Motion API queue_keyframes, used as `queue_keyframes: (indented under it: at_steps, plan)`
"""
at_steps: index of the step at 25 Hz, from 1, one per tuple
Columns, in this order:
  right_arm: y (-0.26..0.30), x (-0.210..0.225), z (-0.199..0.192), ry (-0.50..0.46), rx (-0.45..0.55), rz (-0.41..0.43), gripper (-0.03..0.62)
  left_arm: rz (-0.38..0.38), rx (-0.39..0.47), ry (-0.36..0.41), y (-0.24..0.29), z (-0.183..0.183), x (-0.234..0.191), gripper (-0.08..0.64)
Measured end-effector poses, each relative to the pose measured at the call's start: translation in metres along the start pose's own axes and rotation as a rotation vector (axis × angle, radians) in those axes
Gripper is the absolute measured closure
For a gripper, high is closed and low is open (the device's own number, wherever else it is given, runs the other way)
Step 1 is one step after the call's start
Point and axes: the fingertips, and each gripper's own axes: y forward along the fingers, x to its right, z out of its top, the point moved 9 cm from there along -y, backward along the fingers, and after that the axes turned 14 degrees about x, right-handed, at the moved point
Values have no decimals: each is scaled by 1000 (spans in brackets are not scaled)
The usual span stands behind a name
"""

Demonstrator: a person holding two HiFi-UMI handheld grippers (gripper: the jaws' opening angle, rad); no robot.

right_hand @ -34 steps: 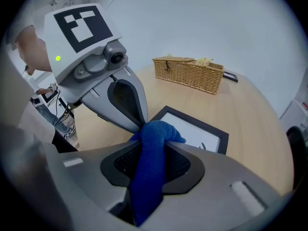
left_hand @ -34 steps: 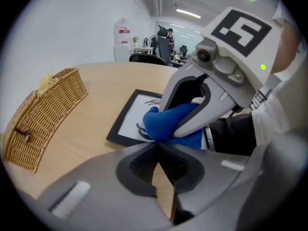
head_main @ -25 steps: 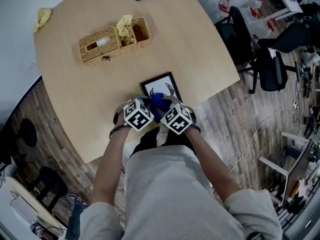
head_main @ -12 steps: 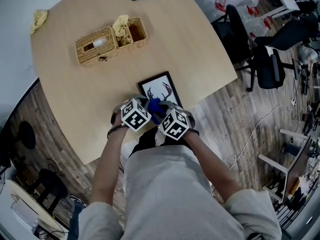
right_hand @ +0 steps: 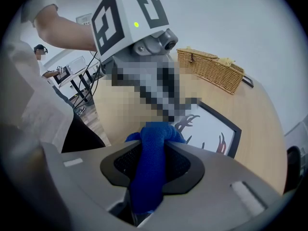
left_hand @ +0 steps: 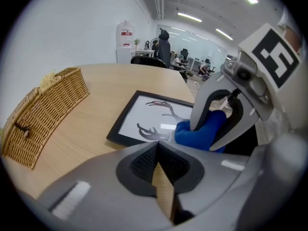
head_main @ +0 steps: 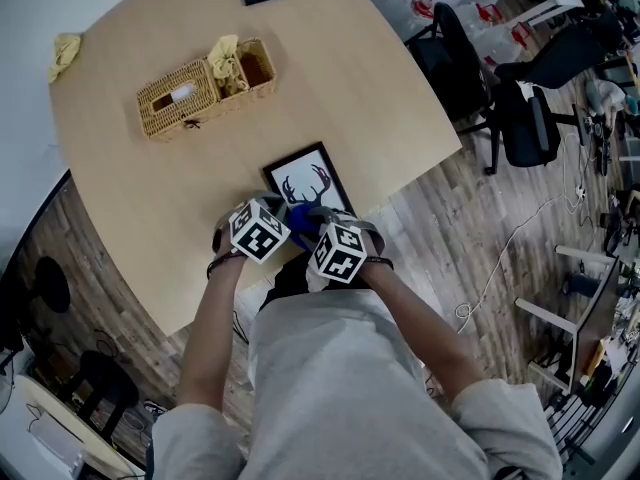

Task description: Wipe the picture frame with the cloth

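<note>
Right tongs [right_hand: 153, 166] slid cloth [left_hand: 203, 134] across picture frame [left_hand: 142, 115].

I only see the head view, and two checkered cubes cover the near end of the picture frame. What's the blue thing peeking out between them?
Observer: A blue cloth, pinched tight in the right tongs.
Visitor: Do the left tongs hold the frame?
Observer: No. The left tongs are shut with nothing between them. The picture frame lies flat just ahead of them.
Visitor: Is the cloth on the frame?
Observer: In the left gripper view it seems to rest on the frame's near corner, beside the antler print.
</note>
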Motion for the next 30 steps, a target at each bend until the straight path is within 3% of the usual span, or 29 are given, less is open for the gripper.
queue_keyframes:
  at_steps: [10, 19, 26, 30]
  plan:
    - [-6, -3, -8, 27, 4, 11, 479, 37, -43, 27, 4, 3, 5, 506]
    - [-24, 2, -23, 130, 6, -17, 478, 143, -109, 0, 7, 5, 10, 506]
    - [-65, 30, -59, 268, 10, -216, 477, 220, -80, -79, 5, 8, 14, 506]
    - [-88, 37, -68, 295, 18, -312, 477, 293, -54, -114, 1, 9, 18, 508]
